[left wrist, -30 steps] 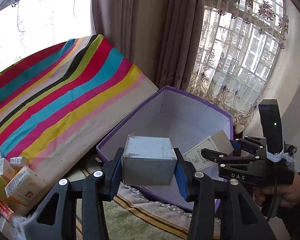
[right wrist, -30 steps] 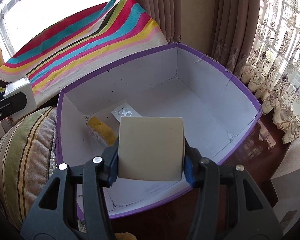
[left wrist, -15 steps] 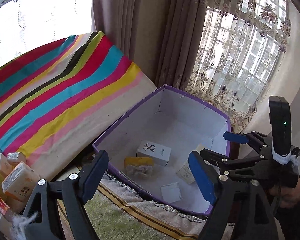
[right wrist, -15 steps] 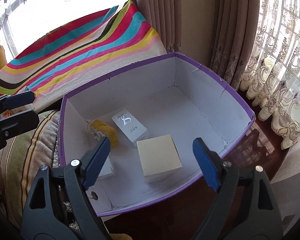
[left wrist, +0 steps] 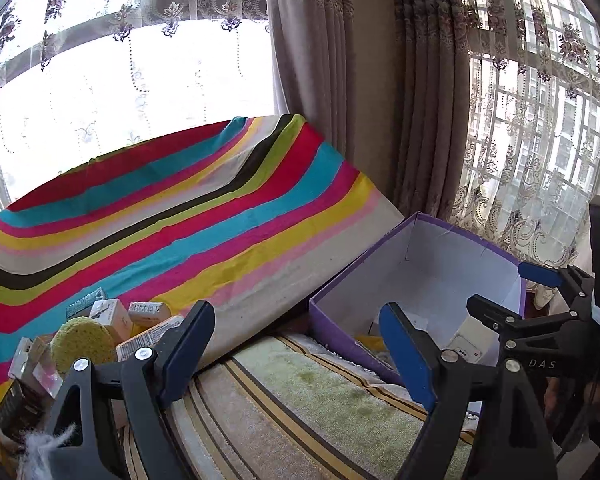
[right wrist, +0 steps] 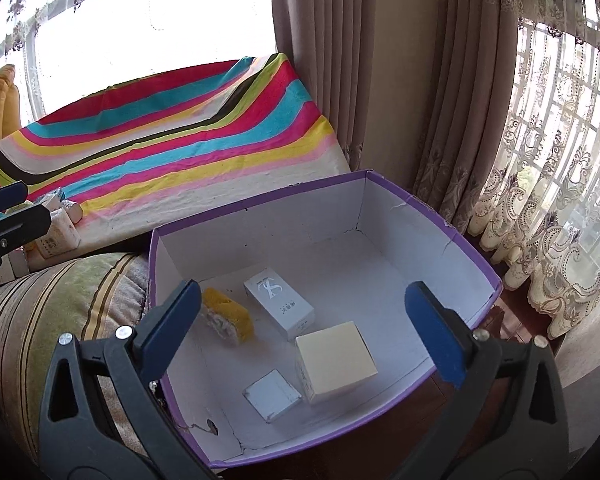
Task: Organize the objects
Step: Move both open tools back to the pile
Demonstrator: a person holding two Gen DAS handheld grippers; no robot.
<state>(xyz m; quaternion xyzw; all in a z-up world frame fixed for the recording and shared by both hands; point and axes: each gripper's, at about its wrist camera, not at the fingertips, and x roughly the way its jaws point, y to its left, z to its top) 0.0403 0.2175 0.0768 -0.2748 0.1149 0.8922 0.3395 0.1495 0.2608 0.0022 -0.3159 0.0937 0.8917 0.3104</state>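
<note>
A purple box [right wrist: 260, 208] with a white inside holds a cream square box [right wrist: 336, 354], a small white box [right wrist: 272, 394], a white printed carton [right wrist: 278, 304] and a yellow sponge [right wrist: 230, 316]. My right gripper [right wrist: 316, 334] hangs open and empty above the box. My left gripper [left wrist: 296, 354] is open and empty over the striped cushion, left of the purple box [left wrist: 340, 316]. A pile of small cartons [left wrist: 112, 320] and a round yellow-green sponge [left wrist: 82, 344] lies to its left. The right gripper [left wrist: 504, 292] also shows in the left wrist view.
A rainbow-striped cloth [left wrist: 172, 216] slopes up behind the pile and the box. A green and brown striped cushion [left wrist: 284, 404] lies under the left gripper. Curtains [right wrist: 384, 80] and windows stand behind. Dark wood floor [right wrist: 500, 312] lies right of the box.
Both grippers opened and dropped their boxes into the purple box. Both have drawn back since. The left gripper has swung left toward the pile of cartons.
</note>
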